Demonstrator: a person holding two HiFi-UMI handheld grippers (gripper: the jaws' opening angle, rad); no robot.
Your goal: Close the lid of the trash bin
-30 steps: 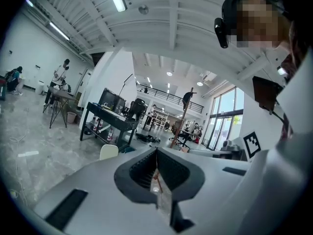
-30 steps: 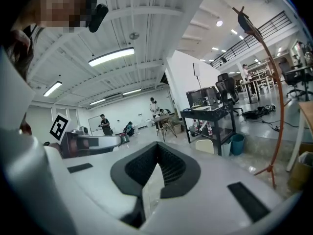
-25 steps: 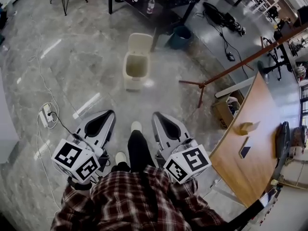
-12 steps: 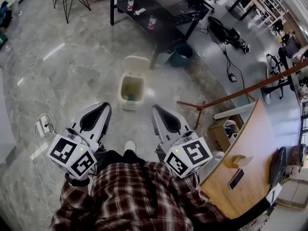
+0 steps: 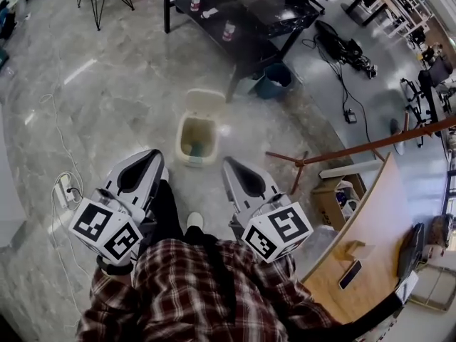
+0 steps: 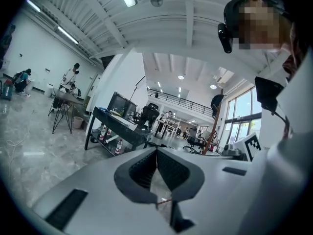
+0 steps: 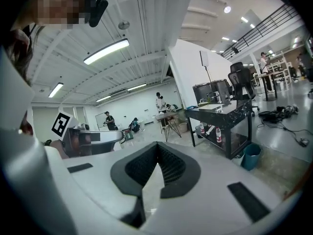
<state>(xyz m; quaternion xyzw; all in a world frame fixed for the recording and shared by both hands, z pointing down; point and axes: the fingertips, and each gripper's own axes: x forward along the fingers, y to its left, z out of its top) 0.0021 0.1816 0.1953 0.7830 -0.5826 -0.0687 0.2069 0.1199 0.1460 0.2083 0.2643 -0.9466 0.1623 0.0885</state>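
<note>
A cream trash bin [image 5: 197, 140] stands on the grey marble floor ahead of me in the head view. Its lid [image 5: 206, 101] is tipped up and back, and the inside shows. My left gripper [image 5: 157, 155] is held low to the bin's near left, its jaws shut with nothing in them. My right gripper [image 5: 226, 162] sits to the bin's near right, also shut and empty. Neither touches the bin. In the left gripper view the left gripper [image 6: 157, 151] points out across the room, as does the right gripper [image 7: 156, 146] in its own view; the bin is outside both.
A black table [image 5: 246, 16] with bottles on its lower shelf stands behind the bin, with a teal bucket [image 5: 275, 81] beside it. A wooden tripod stand [image 5: 335, 152], a cardboard box [image 5: 332, 202] and a wooden desk [image 5: 374, 226] are at the right. A power strip [image 5: 64, 187] with cables lies at the left.
The person has stepped forward, so the bin now sits closer, just beyond the gripper tips. Both grippers stay shut and held as before.
</note>
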